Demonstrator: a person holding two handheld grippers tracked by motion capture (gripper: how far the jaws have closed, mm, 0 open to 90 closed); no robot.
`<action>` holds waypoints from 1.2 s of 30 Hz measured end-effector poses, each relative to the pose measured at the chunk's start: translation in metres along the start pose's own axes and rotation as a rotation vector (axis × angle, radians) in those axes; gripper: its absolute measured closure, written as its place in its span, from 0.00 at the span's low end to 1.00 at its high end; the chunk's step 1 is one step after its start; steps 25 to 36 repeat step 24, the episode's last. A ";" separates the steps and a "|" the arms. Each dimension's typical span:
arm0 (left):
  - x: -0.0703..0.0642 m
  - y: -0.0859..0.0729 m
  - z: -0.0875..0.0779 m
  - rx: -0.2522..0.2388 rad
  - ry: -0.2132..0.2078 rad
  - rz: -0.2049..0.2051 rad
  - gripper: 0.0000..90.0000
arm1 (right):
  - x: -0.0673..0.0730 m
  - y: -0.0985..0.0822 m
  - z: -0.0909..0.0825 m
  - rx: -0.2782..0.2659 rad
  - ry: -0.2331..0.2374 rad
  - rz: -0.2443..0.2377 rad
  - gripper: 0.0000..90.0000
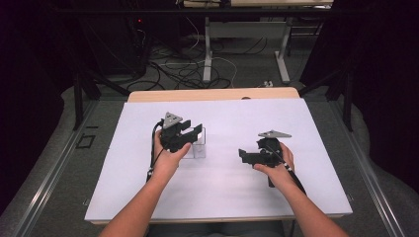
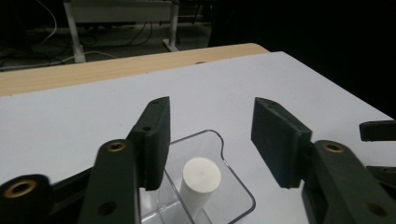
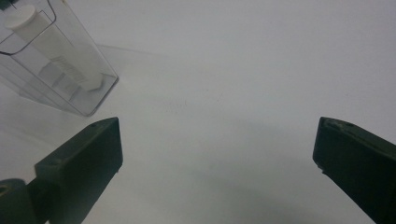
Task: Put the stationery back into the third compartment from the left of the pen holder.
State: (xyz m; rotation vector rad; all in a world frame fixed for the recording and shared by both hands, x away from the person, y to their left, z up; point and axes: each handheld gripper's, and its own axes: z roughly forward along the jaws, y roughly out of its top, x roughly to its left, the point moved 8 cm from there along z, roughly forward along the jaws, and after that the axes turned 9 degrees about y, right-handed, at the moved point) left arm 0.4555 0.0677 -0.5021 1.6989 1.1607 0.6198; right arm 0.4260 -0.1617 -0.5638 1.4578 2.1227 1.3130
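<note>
A clear plastic container (image 1: 199, 148) stands on the white table sheet (image 1: 222, 197) left of centre, with a white cylinder (image 2: 201, 179) leaning inside it. My left gripper (image 1: 195, 129) hovers just over the container's top; in the left gripper view the left gripper (image 2: 211, 121) has its jaws apart above the rim (image 2: 233, 175), and neither pad presses on the cylinder. My right gripper (image 1: 243, 155) rests to the right, pointing left toward the container. In the right gripper view the right gripper (image 3: 217, 140) stands wide open over bare sheet, with the container (image 3: 28, 79) and cylinder (image 3: 51, 44) at upper left.
The sheet covers a wooden table whose far edge (image 1: 212, 94) shows at the back. Beyond it, cables and desk legs (image 1: 207, 54) sit on the floor. Dark frame bars (image 1: 79, 98) flank the table. The right gripper's jaw tips (image 2: 378, 130) show at the right edge of the left gripper view.
</note>
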 end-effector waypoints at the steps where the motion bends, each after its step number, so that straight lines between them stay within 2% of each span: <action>1: 0.002 0.001 -0.002 -0.004 0.003 -0.002 0.50 | 0.000 0.000 0.000 -0.001 0.000 -0.001 0.01; 5: 0.009 0.007 -0.011 -0.032 0.005 -0.012 0.43 | 0.000 0.002 -0.002 -0.010 -0.001 0.004 0.01; 10: 0.026 0.011 -0.024 -0.034 0.040 -0.040 0.41 | -0.004 0.003 -0.003 -0.013 -0.006 0.004 0.01; 13: 0.038 0.014 -0.033 -0.055 0.056 -0.009 0.36 | -0.005 0.004 -0.005 -0.015 -0.011 0.006 0.01; 20: 0.072 0.010 -0.050 -0.059 0.111 0.011 0.27 | -0.012 0.007 -0.008 -0.033 -0.026 0.018 0.01; 24: 0.089 0.004 -0.057 -0.062 0.126 -0.026 0.24 | -0.015 0.007 -0.011 -0.036 -0.031 0.035 0.01; 36: 0.089 0.004 -0.057 -0.062 0.126 -0.026 0.24 | -0.015 0.007 -0.011 -0.036 -0.031 0.035 0.01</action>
